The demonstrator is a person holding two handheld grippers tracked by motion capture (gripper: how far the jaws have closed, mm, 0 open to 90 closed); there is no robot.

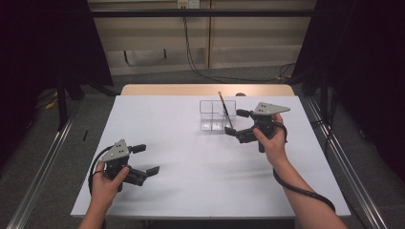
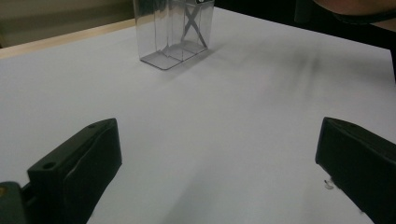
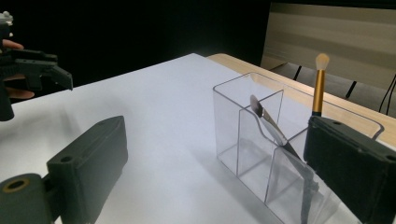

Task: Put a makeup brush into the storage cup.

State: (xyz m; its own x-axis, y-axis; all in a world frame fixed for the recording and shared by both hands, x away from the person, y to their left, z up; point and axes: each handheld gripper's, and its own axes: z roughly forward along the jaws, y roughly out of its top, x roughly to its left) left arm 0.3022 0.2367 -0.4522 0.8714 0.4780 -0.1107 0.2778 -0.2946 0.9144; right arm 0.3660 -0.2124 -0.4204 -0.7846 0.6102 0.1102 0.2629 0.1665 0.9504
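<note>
A clear plastic organizer (image 1: 213, 116) with several compartments stands at the back middle of the white table (image 1: 191, 181). A brush (image 1: 223, 106) leans out of it. In the right gripper view the organizer (image 3: 243, 140) holds a gold-handled brush (image 3: 319, 86) with a pale tip and a slanting grey tool (image 3: 268, 122). My right gripper (image 1: 236, 123) is open just right of the organizer, with nothing between its fingers; the right gripper (image 3: 215, 163) points at the box. My left gripper (image 1: 146, 159) is open near the front left, holding nothing. From the left gripper (image 2: 219, 158), the organizer (image 2: 173, 37) stands far ahead with two crossed items inside.
A wooden strip (image 1: 205, 89) runs along the table's far edge. Metal rails (image 1: 43, 162) flank the table on the floor, and cables (image 1: 200, 67) hang by the back wall. The left gripper (image 3: 32, 65) shows far off in the right gripper view.
</note>
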